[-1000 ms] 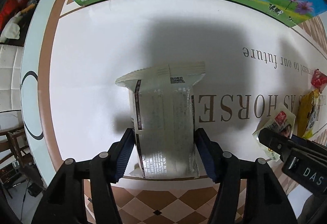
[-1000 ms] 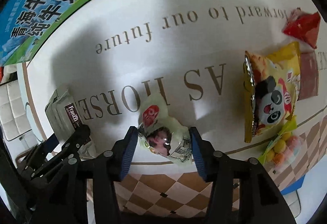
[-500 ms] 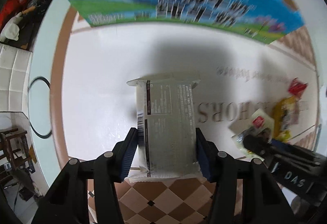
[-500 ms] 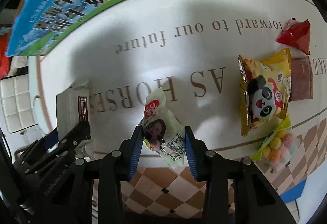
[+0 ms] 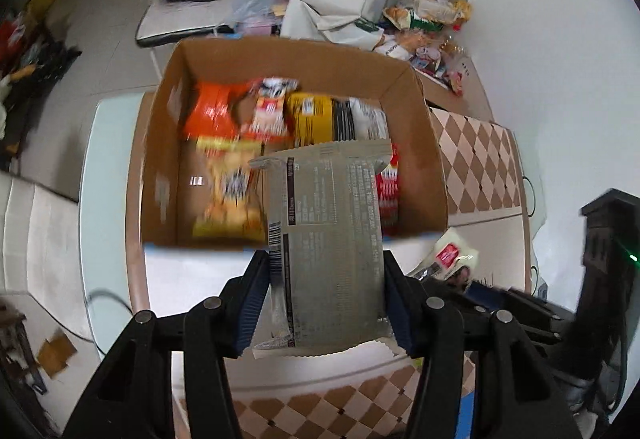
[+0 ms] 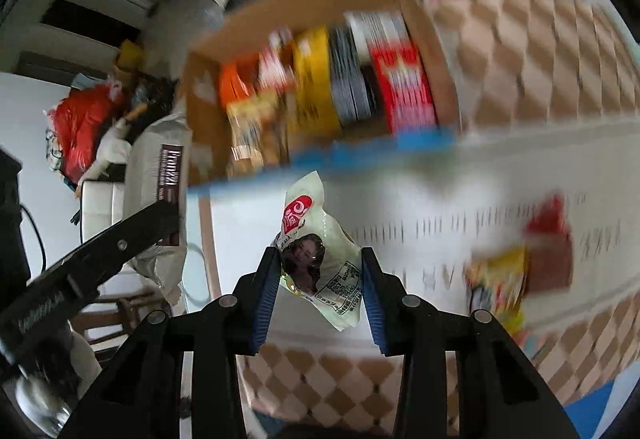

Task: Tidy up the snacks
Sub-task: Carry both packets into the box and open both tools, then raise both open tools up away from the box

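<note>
Left gripper (image 5: 325, 295): pointed steeply down over the table, jaws narrowed and clamped on a grey cracker pack (image 5: 328, 239), pads pressing both long edges.
Grey cracker pack: lifted off the table, its far end overlapping the near rim of the cardboard box (image 5: 160, 143).
Right gripper (image 6: 319, 295): also angled steeply down, jaws at their tightest, pinching a pale green snack pouch (image 6: 316, 259) held above the white table (image 6: 400, 207).
Cardboard box: open at the top, one, standing on the table beyond both grippers; packets lined its far side, bare floor showing at its near left corner.
Table edge: checkered border (image 6: 360, 367) ran beneath the grippers.
Loose snacks (image 6: 516, 271): a blurred cluster right of the pouch; number unclear.
Grippers counted: two, each holding one packet.
</note>
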Demonstrator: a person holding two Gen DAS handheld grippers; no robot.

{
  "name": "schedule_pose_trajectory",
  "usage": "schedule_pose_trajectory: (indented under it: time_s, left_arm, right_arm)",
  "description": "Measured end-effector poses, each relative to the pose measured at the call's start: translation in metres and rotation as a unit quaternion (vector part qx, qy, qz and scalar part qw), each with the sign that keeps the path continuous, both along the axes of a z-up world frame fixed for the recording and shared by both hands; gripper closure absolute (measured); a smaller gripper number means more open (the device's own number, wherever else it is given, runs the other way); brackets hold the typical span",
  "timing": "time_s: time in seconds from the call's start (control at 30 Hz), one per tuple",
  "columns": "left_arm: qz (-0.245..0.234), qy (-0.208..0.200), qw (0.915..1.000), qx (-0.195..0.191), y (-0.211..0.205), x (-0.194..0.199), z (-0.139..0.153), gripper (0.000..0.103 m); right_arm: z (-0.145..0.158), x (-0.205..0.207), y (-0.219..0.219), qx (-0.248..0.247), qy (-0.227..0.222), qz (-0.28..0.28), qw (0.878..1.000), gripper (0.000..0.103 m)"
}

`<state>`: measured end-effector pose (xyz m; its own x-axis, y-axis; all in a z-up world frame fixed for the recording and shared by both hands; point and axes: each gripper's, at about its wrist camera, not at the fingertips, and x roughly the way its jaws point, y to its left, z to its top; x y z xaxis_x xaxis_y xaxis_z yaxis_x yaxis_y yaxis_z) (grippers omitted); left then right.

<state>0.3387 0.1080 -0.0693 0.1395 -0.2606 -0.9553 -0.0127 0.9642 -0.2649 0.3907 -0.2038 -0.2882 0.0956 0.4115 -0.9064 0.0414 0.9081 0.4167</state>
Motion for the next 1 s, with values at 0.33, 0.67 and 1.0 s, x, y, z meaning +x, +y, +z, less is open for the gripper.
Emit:
schedule_pose_trajectory:
  time_s: [0.33, 0.67, 1.0]
  left_arm:
    - [-0.005, 0.153, 0.9881, -0.015, -0.005, 0.083, -0.098, 0.051]
    - [-0.026, 0.266, 0.9633, -0.025, -0.02, 0.077, -0.162, 0.049]
    - [-0.012, 0.248, 0.9687, -0.017, -0.01, 0.064, -0.154, 0.022]
  right_arm:
    - [-0.045, 0.094, 0.036, -0.078, 0.003, 0.043, 0.996, 0.061]
    - [-0.126, 0.112, 0.038, -0.047, 0.092, 0.067, 0.992, 0.059]
    - [-0.131, 0.109, 0.031, -0.056, 0.121, 0.068, 0.989, 0.012]
